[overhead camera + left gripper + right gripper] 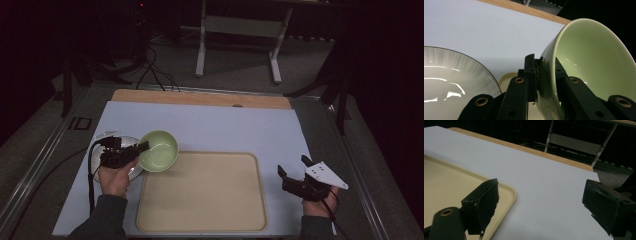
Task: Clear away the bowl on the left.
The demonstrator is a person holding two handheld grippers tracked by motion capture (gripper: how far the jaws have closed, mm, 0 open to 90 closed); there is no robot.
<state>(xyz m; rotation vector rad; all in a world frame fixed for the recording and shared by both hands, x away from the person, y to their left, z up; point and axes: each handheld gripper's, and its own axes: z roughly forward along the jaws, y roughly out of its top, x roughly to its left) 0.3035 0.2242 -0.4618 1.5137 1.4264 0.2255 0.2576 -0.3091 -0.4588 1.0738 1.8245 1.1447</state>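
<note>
Seen from above: a dim table with a pale blue mat [210, 125]; on it, a beige tray [200, 200], bare; to the tray's left, a shallow grey-white plate [131, 142] with a dark rim. Left gripper [145, 146] clamped on the rim of a pale green bowl [161, 150], one jaw inside the wall, one outside (clearest in the left gripper view, bowl [594, 62] tipped up beside the plate [451, 80]); bowl lifted and tilted, over the tray's near-left corner and the plate's edge. Right gripper [291, 167] just right of the tray, jaws spread wide, holding nothing; tray corner [499, 192] between them in the right gripper view. Bowl apparently glazed ceramic: probably rigid, smooth, slippery, breakable, moderately heavy; best held by the rim, squarely and firmly, then set down gently.
</note>
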